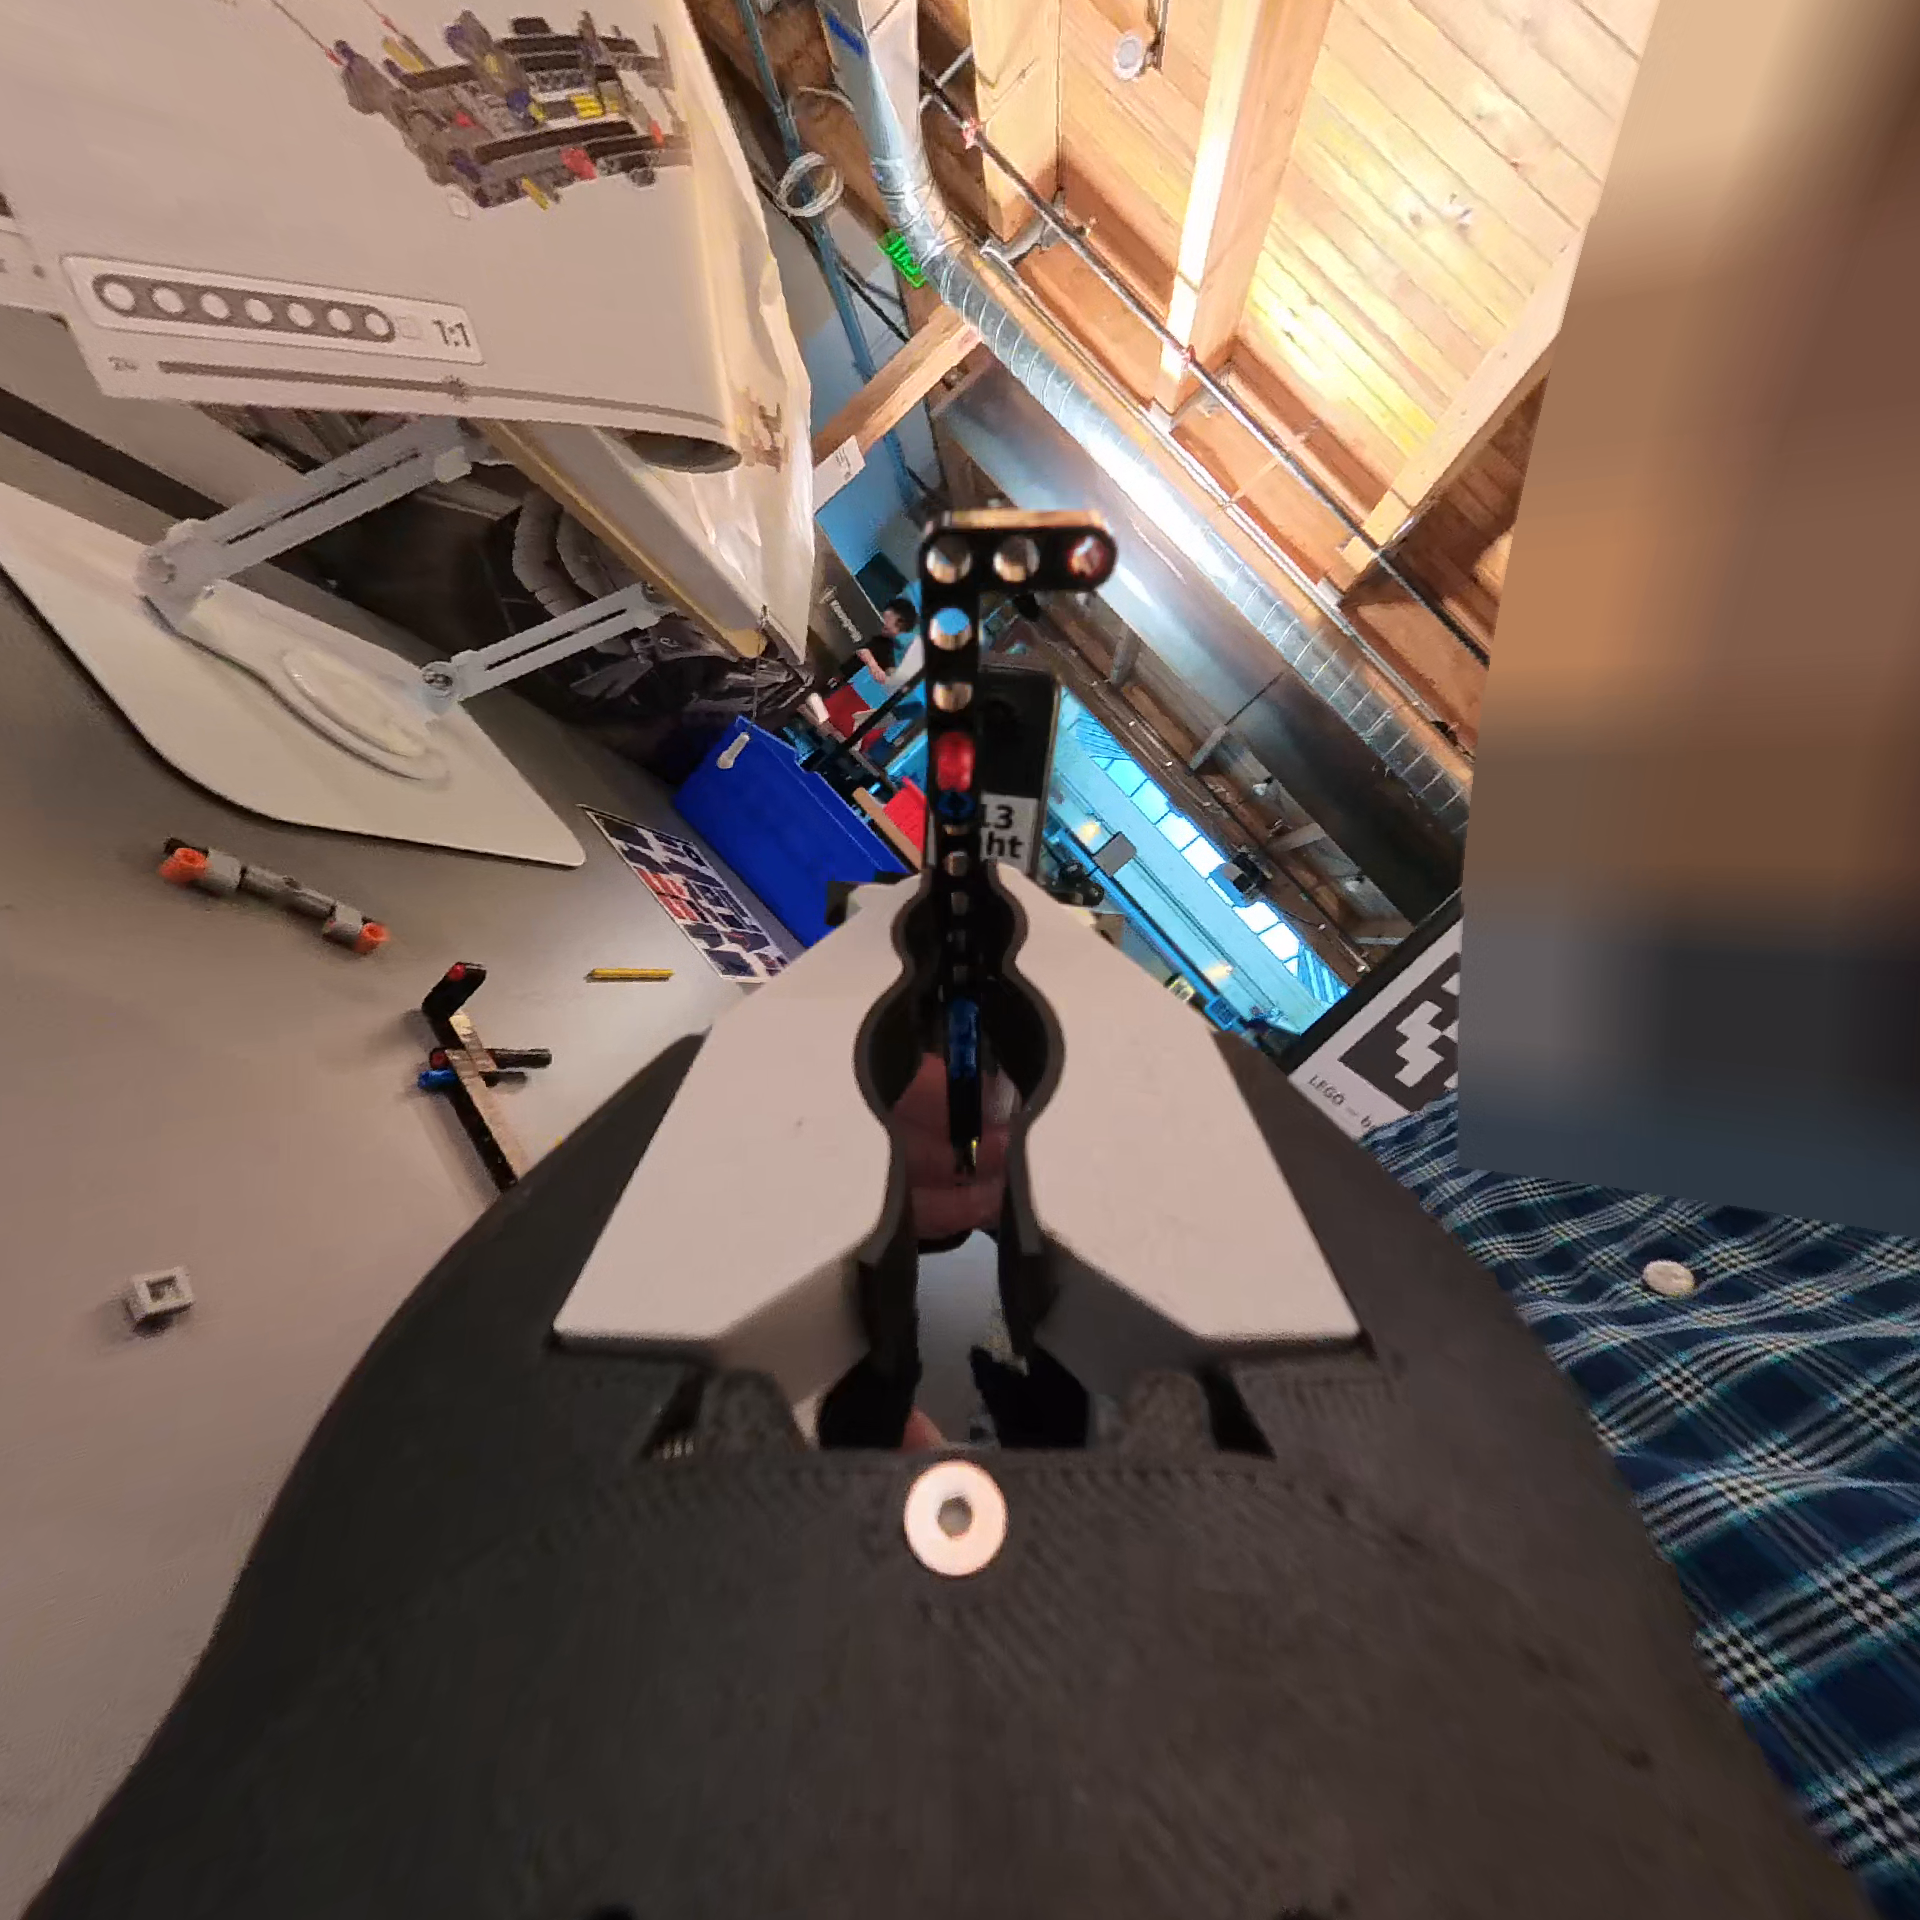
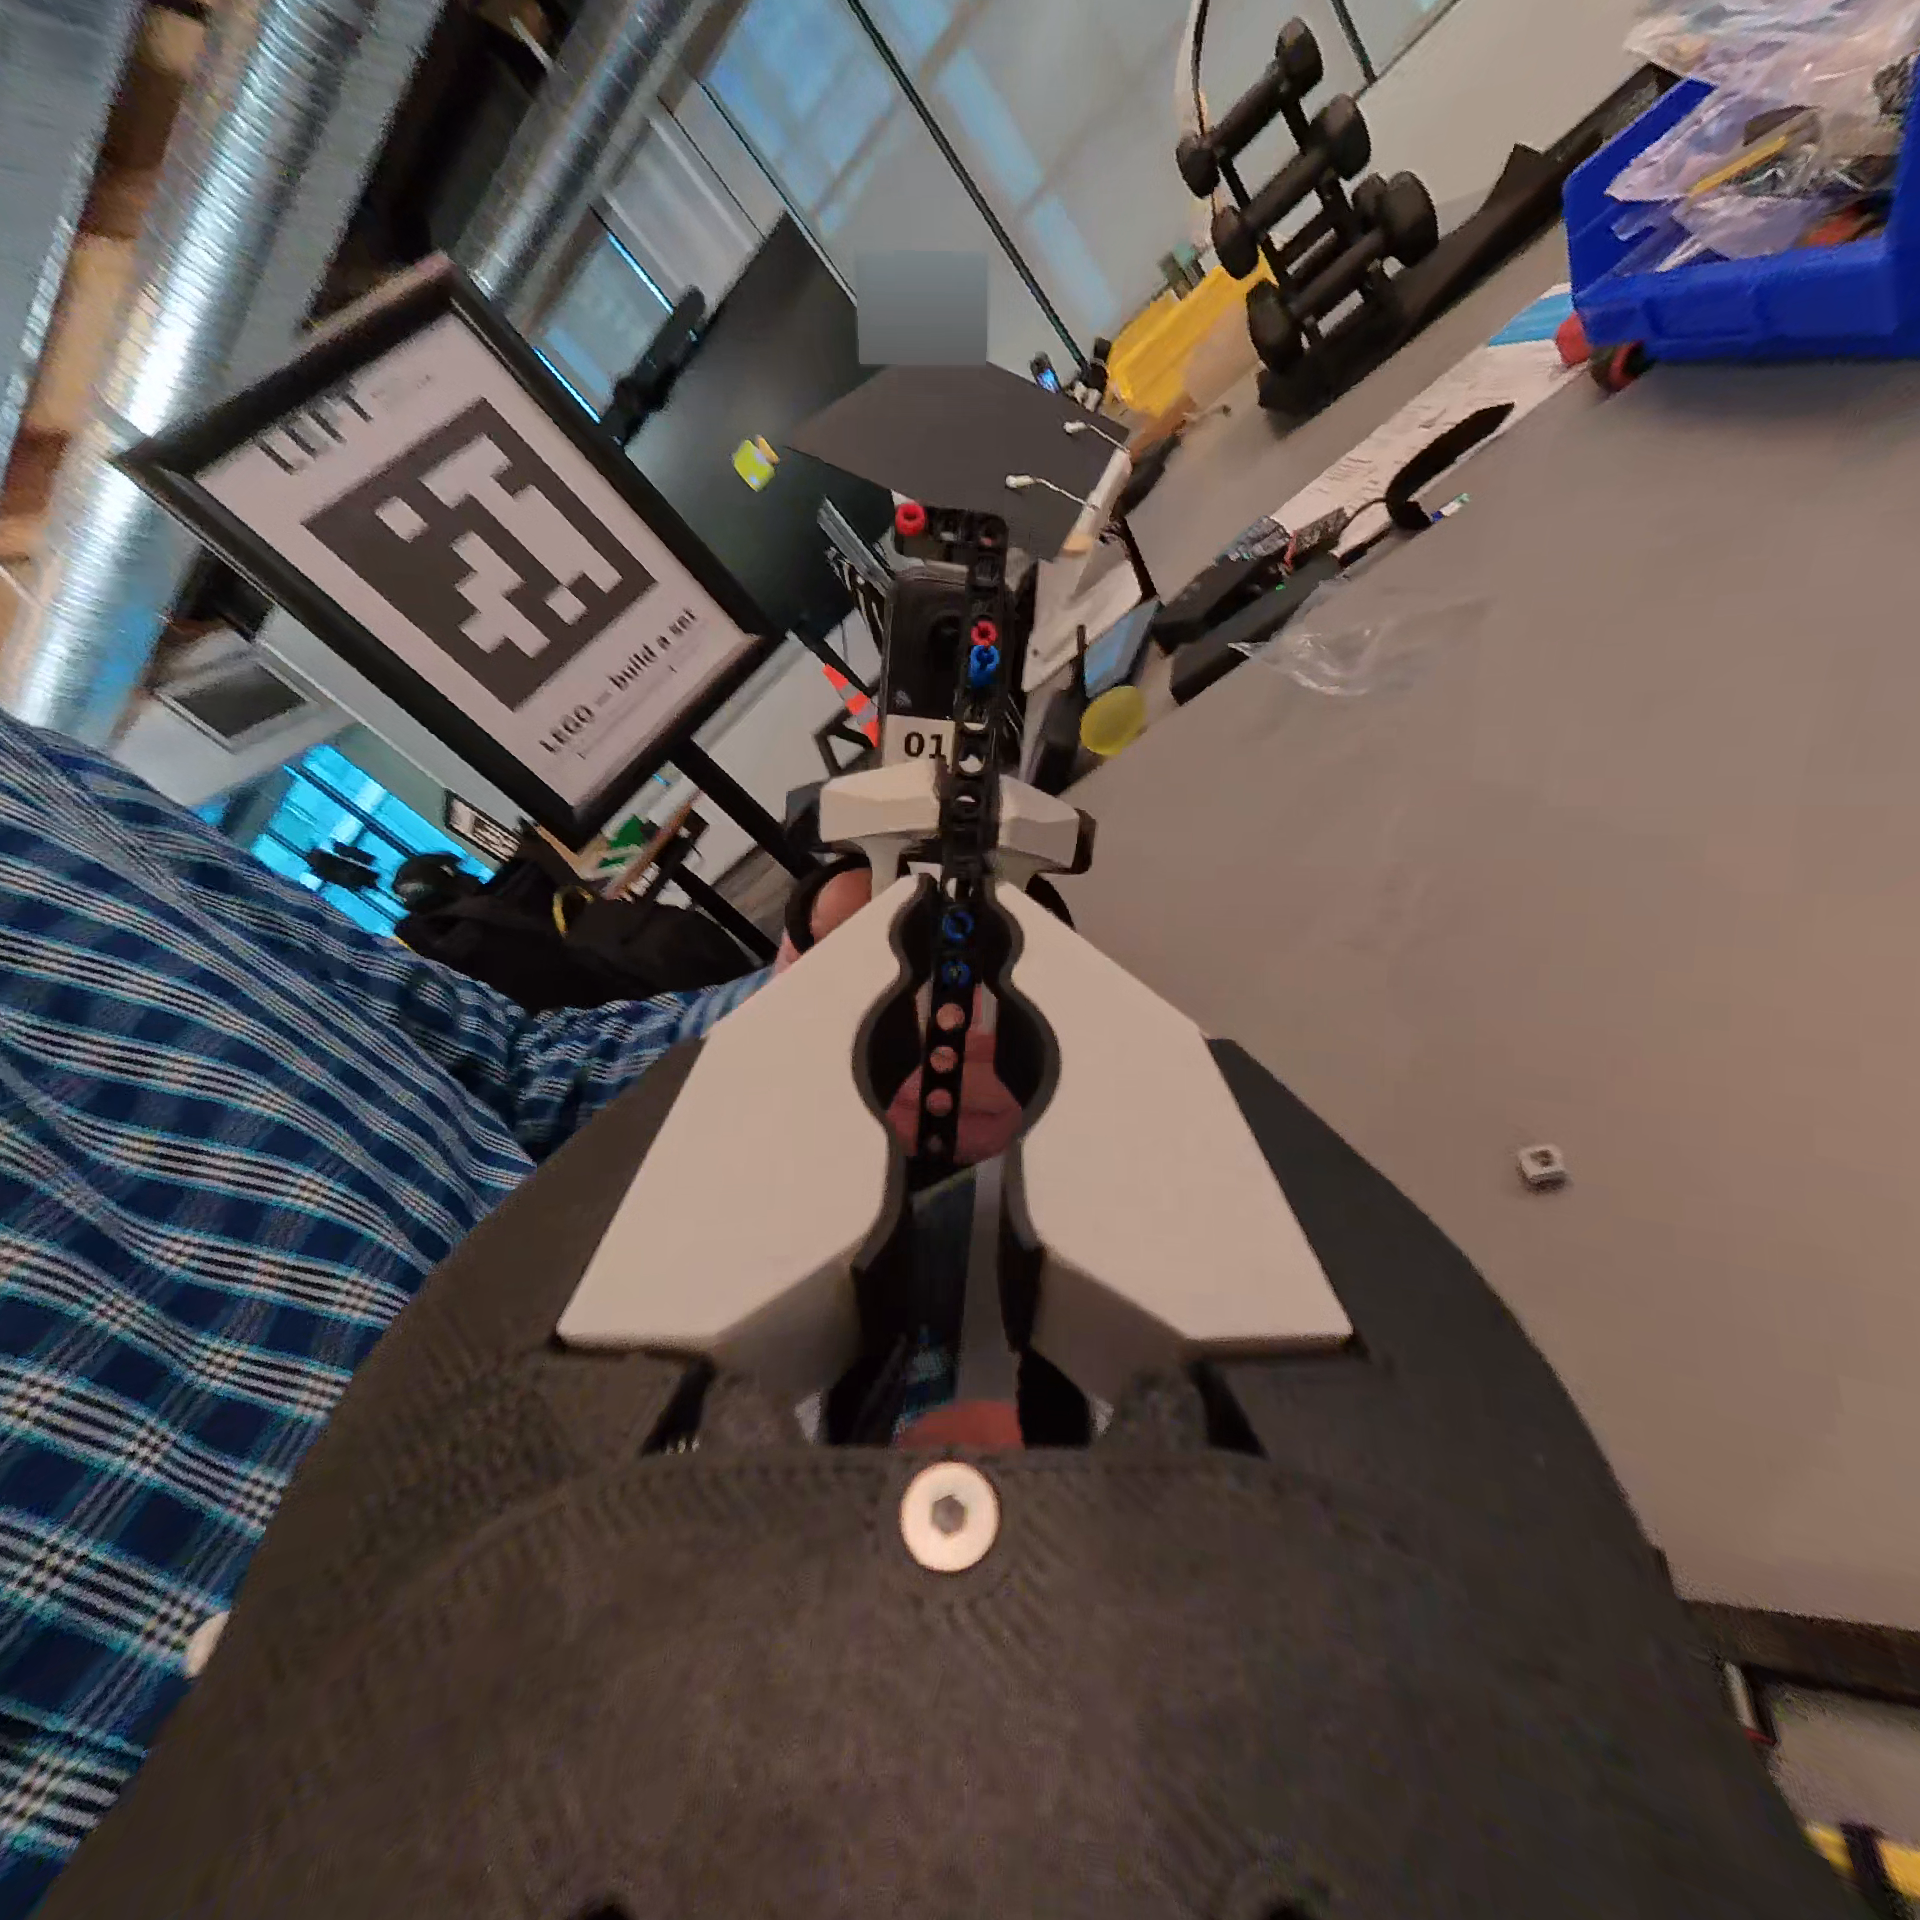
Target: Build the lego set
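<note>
**Beam held between two grippers, well above the table**

Beam [image 1: 954,727] of black plastic, long and thin with a row of round holes, ended in a short crosspiece that made an L at its far tip. Red and blue pins sat in its holes, with another red pin at the corner of the crosspiece. It was off the grey table [image 1: 260,1143], clamped from both ends: the left gripper [image 1: 958,883] had its grey fingers closed tight on the lower stretch, and the right gripper [image 2: 954,883] was likewise closed on the same beam.

The left wrist view alone showed an open instruction booklet [image 1: 364,208] on a white stand [image 1: 312,686], a second black beam with pins [image 1: 473,1060], a grey and orange rod [image 1: 275,894], a yellow stick [image 1: 629,975] and a small grey square piece [image 1: 161,1294] lying on the table. The right wrist view alone showed the left gripper from the front, a rack of black dumbbells [image 2: 1309,208] and a blue bin [image 2: 1756,260] full of bagged parts.

Both grippers pointed at each other, tilted upward, close to a checked blue shirt [image 2: 208,1091].
</note>
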Action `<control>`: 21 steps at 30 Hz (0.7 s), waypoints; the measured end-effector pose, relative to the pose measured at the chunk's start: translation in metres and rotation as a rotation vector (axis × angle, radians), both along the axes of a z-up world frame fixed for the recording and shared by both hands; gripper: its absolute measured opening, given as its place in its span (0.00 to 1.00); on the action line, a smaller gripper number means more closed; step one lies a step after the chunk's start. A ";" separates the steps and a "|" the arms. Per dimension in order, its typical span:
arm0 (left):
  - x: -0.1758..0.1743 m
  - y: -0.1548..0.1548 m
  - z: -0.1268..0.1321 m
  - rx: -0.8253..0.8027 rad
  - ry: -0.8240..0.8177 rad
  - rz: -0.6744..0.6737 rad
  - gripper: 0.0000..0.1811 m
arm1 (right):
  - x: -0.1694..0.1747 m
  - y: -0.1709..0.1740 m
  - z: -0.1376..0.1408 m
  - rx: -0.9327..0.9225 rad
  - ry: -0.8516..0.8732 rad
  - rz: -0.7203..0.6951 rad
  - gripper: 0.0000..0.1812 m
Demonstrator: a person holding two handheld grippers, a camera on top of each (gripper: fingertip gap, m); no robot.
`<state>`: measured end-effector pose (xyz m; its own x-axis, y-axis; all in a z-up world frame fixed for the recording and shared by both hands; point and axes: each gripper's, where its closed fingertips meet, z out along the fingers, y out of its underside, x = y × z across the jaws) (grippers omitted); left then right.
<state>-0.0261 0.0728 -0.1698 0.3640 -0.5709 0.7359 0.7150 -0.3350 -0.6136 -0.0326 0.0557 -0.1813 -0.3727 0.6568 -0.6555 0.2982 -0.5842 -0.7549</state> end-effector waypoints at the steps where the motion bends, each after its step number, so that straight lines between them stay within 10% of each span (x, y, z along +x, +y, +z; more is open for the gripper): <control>1: 0.001 0.000 0.001 0.008 0.012 -0.001 0.03 | 0.001 0.000 0.002 -0.031 0.012 0.003 0.03; 21: -0.004 -0.004 0.011 0.075 -0.017 0.029 0.03 | 0.003 0.009 0.018 -0.090 0.126 -0.137 0.02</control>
